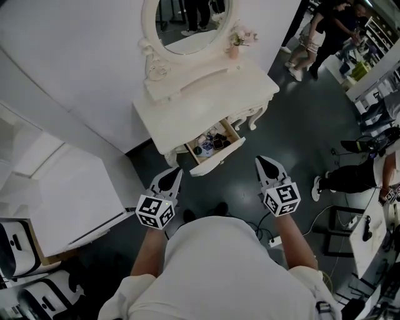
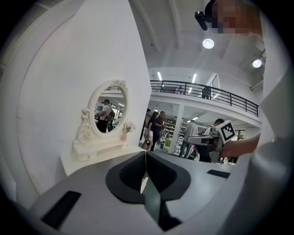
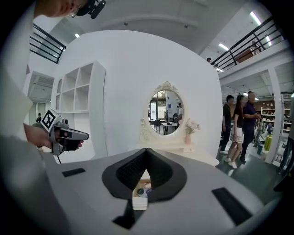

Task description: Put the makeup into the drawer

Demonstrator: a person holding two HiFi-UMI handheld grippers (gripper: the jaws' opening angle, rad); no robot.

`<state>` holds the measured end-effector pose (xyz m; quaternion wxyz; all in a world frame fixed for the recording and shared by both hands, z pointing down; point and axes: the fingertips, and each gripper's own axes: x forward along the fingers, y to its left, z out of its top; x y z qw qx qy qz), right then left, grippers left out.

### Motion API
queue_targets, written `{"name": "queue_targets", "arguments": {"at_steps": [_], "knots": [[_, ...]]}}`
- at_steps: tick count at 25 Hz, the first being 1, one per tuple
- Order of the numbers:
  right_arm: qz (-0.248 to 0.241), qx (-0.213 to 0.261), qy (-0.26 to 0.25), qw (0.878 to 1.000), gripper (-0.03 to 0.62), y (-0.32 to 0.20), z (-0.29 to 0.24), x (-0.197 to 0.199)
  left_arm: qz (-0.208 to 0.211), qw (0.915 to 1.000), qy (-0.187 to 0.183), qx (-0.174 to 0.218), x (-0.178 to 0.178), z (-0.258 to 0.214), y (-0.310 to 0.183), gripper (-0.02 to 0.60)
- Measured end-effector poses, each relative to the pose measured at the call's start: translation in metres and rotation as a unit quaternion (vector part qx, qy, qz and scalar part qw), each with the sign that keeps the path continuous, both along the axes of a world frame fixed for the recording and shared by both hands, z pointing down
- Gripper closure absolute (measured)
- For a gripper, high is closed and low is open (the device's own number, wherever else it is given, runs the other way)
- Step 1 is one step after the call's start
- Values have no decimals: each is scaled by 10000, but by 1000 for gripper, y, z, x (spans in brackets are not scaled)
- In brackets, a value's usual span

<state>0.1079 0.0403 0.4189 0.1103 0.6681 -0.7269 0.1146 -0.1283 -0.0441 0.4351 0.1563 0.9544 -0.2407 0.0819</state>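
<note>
Straight ahead of the person stands a white dressing table (image 1: 206,94) with an oval mirror (image 1: 187,19), and its top is bare except for a small vase of flowers (image 1: 234,45) at the back. One drawer (image 1: 219,157) is pulled out of the front of the table toward the person. Its front panel runs slantwise in the head view, from lower left to upper right.

This drawer lies in front of both tools and between them, and it is near to each. I cannot say that one hand is clearly nearer. The right tool (image 1: 269,167) points more directly at it, because in the right gripper view the open drawer appears just under the pads, while the left gripper view looks more at the table top and the mirror.

Both hands are held at the same height before the body, well apart from each other, and both tools point forward and a little down. The left tool (image 1: 170,178) has its jaws pressed together with nothing between them, and so does the right one.

The makeup (image 1: 209,145) is small pieces that lie inside the drawer already; what each piece is I cannot tell. I judge that the putting in is done, and the coming move is probably to push the drawer front back in, square to its slanted line
</note>
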Motion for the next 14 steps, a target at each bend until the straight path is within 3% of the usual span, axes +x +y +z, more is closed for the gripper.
{"name": "queue_targets", "arguments": {"at_steps": [14], "knots": [[-29,-22,34,10000,566,-1,1,-4,25,10000,16,-70,-1,6,-1,563]]}}
